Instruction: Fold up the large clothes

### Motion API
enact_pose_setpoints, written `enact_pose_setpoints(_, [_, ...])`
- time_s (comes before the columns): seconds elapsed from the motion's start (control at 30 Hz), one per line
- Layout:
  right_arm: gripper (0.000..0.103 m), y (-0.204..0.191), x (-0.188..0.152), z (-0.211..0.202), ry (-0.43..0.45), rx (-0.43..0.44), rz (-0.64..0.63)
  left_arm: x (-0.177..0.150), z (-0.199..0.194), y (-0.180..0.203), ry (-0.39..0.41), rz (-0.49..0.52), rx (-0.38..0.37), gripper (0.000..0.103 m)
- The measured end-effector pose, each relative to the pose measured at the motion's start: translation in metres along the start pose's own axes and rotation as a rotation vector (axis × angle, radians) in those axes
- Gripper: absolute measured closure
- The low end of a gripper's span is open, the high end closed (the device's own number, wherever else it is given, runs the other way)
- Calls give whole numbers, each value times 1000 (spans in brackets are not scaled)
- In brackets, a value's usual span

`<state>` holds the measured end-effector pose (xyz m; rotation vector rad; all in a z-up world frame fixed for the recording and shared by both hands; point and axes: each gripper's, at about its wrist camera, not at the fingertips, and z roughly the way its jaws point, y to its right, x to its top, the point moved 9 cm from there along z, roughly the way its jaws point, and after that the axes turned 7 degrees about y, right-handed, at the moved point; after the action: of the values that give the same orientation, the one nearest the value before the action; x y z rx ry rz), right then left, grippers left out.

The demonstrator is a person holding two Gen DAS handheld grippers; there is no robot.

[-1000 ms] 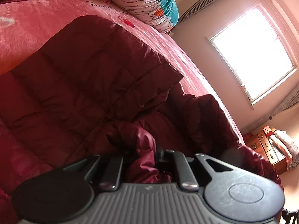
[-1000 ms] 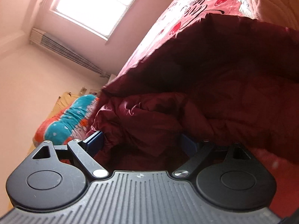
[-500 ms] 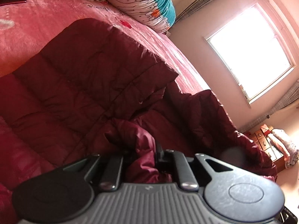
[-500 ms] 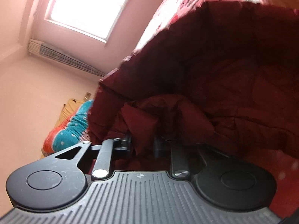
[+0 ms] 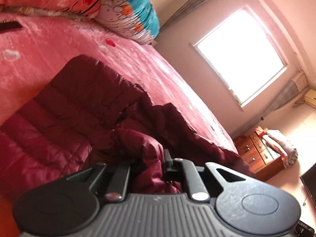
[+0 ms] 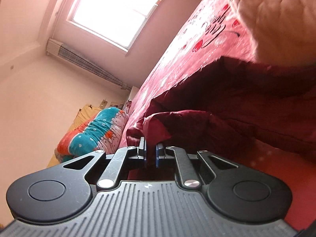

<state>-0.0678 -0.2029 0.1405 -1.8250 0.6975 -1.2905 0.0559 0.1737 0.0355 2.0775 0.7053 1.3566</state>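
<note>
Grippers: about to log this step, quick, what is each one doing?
Left gripper: shut on the dark red jacket.
Right gripper: shut on the jacket's edge.

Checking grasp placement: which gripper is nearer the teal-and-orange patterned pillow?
Right, probably. The right gripper, shut on a dark red quilted jacket fold, has the teal-and-orange patterned pillow just beyond it. The left gripper, also clamping jacket, sees it across pink bedspread.

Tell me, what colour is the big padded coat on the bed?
Dark maroon quilted coat, clearest in the left wrist view.
</note>
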Motion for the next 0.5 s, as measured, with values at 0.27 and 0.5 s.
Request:
enact_pose_setpoints(0.27, [93,8,-2,-60,-18,-35,-38,-22,-67,25,-46,78,-47,95])
enact_pose_setpoints(0.5, [94,16,-13,-77,-52,-66,-42,-44,-114,24,-108,126,-25,96])
